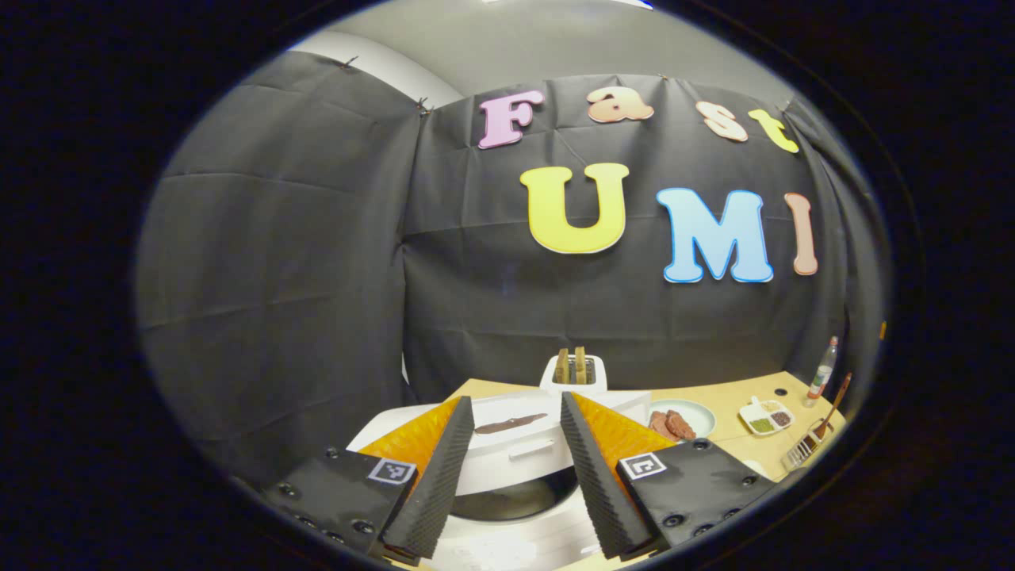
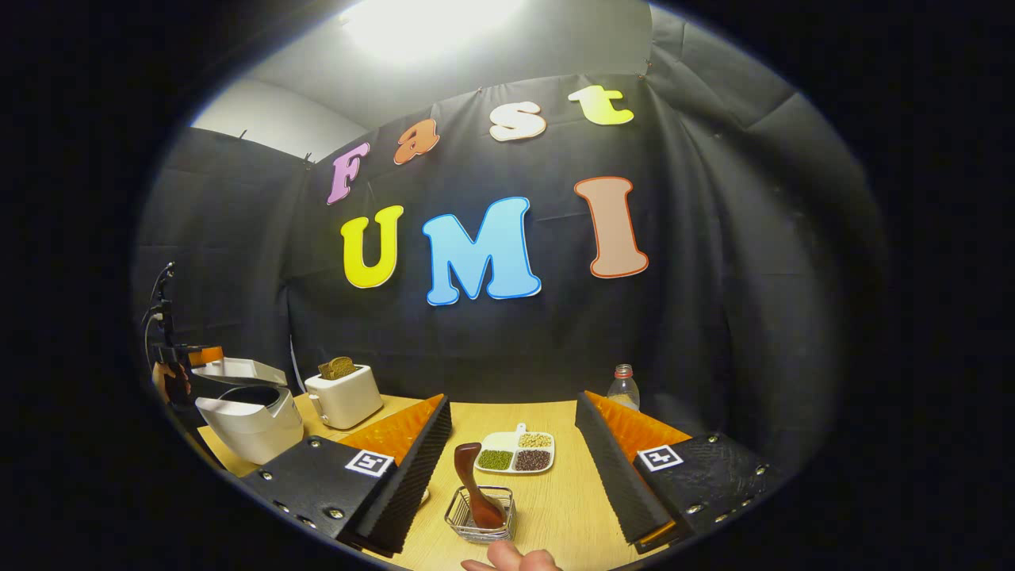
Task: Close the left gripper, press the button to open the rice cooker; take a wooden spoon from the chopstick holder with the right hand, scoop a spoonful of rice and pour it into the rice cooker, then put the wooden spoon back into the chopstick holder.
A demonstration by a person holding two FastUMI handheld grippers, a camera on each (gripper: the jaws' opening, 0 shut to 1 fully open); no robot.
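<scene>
The white rice cooker [image 1: 507, 468] stands right under my left gripper [image 1: 515, 404], its lid raised and the dark inner pot [image 1: 515, 496] showing. My left gripper is open and holds nothing. In the right gripper view the rice cooker [image 2: 250, 416] sits at the far left with its lid [image 2: 238, 371] up, and the left gripper [image 2: 178, 357] hovers behind it. A dark wooden spoon [image 2: 474, 480] stands in the wire chopstick holder [image 2: 480, 519], between the spread fingers of my open right gripper [image 2: 511, 400]. Beyond it lies a white divided dish [image 2: 515, 452] of grains.
A white toaster [image 2: 345, 392] with bread stands behind the cooker. A plate of meat [image 1: 682, 420] lies to the cooker's right. A plastic bottle [image 2: 624, 388] stands at the back of the wooden table [image 2: 555, 492]. A fingertip [image 2: 511, 559] shows at the bottom edge.
</scene>
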